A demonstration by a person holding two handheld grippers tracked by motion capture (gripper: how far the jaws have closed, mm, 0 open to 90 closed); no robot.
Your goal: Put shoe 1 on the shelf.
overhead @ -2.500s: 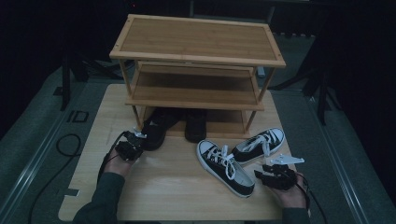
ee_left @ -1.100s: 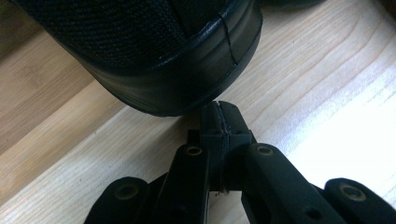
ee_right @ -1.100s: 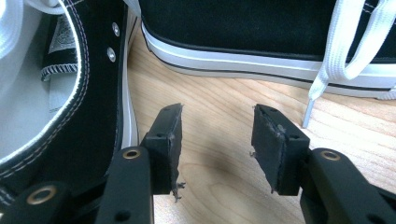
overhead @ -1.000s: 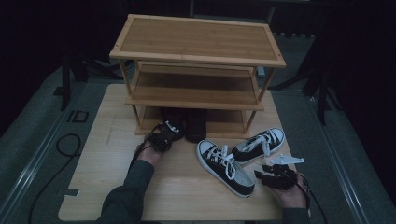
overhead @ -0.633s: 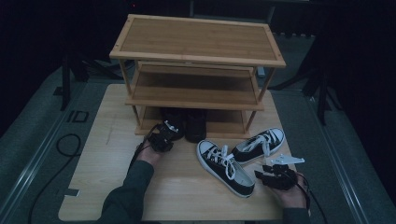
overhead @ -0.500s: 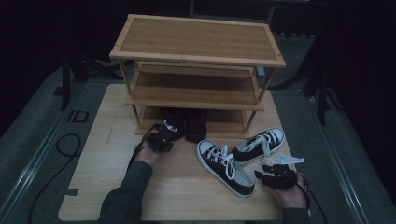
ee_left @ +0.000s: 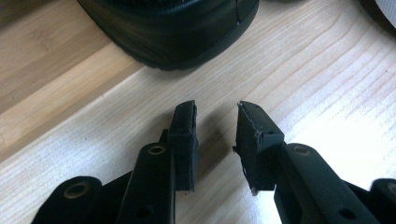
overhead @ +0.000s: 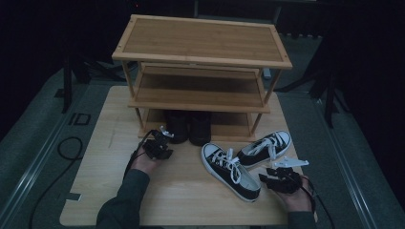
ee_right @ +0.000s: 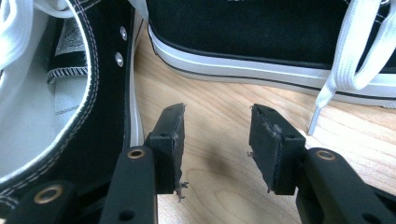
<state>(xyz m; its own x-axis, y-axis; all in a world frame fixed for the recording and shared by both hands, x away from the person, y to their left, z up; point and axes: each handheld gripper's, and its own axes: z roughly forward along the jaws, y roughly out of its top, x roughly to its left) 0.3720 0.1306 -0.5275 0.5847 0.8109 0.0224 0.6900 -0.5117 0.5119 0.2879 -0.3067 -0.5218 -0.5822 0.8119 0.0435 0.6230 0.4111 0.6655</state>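
Dim, murky high view; bright, sharp gripper views

Your left tongs (overhead: 160, 138) point toward twelve o'clock from your left hand (overhead: 143, 164), jaws just opened and parted on nothing. Your right tongs (overhead: 267, 177) sit at five o'clock, aimed toward ten, jaws apart with nothing between, right hand (overhead: 297, 198) low behind them.

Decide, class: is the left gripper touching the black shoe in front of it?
Apart. The left gripper view shows the left gripper with jaws open, just opened, nothing between them, and bare wooden table separating its tips from the black shoe.
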